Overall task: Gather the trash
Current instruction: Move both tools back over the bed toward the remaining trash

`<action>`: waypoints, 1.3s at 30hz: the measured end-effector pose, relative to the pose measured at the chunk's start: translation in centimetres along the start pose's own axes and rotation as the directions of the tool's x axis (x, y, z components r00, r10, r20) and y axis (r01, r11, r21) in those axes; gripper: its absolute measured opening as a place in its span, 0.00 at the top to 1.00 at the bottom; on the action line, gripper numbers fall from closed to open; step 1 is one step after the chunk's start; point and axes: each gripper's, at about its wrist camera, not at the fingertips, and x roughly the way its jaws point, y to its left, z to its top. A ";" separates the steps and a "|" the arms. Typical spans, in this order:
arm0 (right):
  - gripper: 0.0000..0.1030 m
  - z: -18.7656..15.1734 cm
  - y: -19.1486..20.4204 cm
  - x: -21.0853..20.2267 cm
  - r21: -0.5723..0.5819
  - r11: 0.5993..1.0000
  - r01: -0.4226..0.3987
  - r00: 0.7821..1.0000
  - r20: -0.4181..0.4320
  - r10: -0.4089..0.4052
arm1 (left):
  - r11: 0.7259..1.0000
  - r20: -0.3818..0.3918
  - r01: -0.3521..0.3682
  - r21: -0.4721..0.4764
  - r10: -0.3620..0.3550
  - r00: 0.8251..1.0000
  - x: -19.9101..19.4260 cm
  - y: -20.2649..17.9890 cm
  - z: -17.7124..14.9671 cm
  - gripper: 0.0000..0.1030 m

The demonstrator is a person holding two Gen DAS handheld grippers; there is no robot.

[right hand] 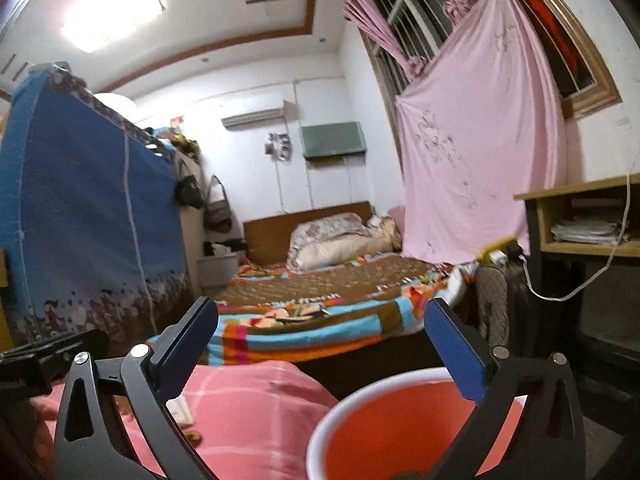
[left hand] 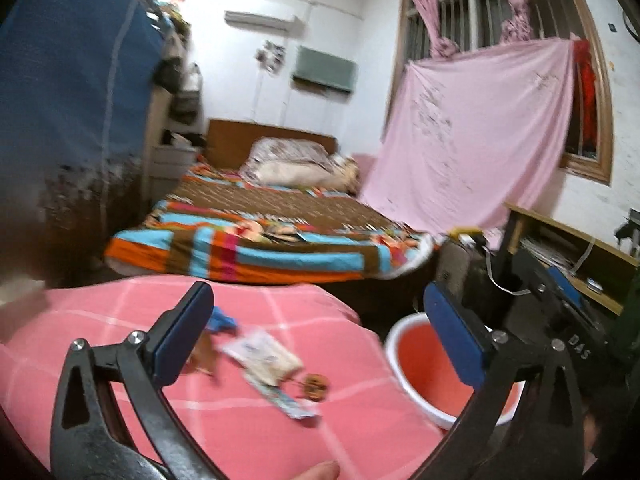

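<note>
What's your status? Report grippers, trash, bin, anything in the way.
Left gripper open, empty. Right gripper open, empty, over bin. Wrappers on pink cloth, beside bin. Nothing blocking.

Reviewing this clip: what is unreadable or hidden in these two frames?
- Trash pieces on the pink checked cloth: left wrist view, motion blur hides what they are.
- Same trash: right wrist view, mostly behind the right gripper finger.
- Red bucket: both views, fingers and frame edge hide part of the rim and bottom, so contents unclear.
- Left gripper: open, empty.
</note>
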 end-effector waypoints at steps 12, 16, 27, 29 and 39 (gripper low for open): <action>0.00 -0.6 5.0 0.0 -0.063 0.989 -0.133 0.989 0.057 0.136 | 0.980 0.131 -0.197 0.010 0.194 0.972 -4.0 5.6 -0.5 0.11; 0.00 -1.0 6.4 0.1 -0.085 0.982 -0.169 0.983 0.058 0.175 | 0.971 0.149 -0.240 0.015 0.235 0.961 -4.9 7.3 -1.0 0.11; 0.00 -2.5 10.5 1.8 -0.163 0.962 -0.219 0.975 0.004 0.222 | 0.956 0.140 -0.286 0.069 0.274 0.951 -5.3 10.0 -1.6 0.11; 0.00 -2.8 10.9 2.6 -0.165 0.960 -0.228 0.974 -0.034 0.225 | 0.961 0.115 -0.269 0.059 0.261 0.959 -4.9 10.4 -1.8 0.11; 0.00 -4.6 12.2 7.2 -0.167 0.958 -0.232 0.939 -0.297 0.175 | 0.975 -0.118 -0.213 0.058 0.218 0.969 -0.8 11.1 -2.4 0.16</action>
